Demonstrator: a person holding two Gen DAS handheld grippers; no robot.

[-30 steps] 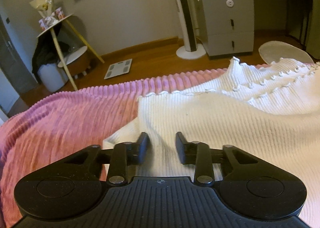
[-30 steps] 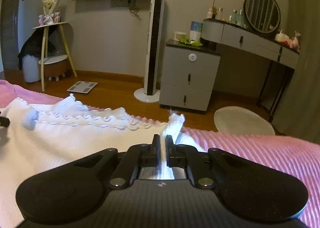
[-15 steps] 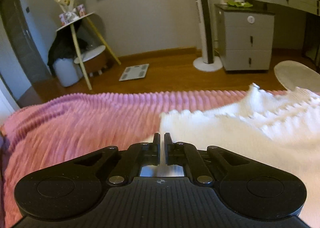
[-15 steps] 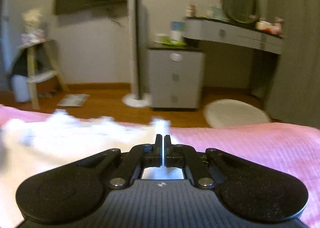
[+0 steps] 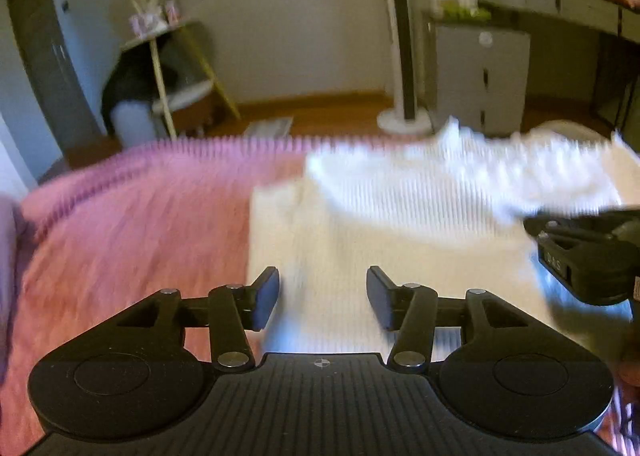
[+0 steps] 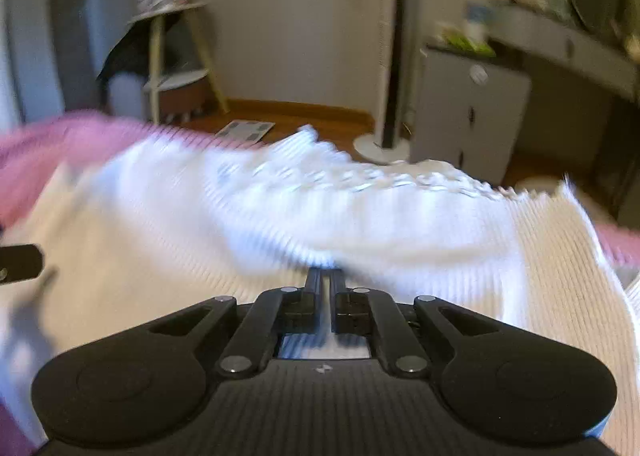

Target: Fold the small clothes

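Left wrist: left hand-held gripper [image 5: 323, 298] spread; right hand-held gripper [image 6: 325, 281] pinches white garment [image 6: 360, 216].

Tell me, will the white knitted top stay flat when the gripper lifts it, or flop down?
It will probably flop: the white knitted top already sags where the right gripper pinches it. It seems light, since one small pinch carries a fold. On the ribbed pink blanket it may drag rather than slide.

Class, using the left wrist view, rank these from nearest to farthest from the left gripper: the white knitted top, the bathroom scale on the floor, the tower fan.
1. White knitted top, under the left gripper.
2. Bathroom scale, on the floor past the bed.
3. Tower fan, farther back, right of the scale.
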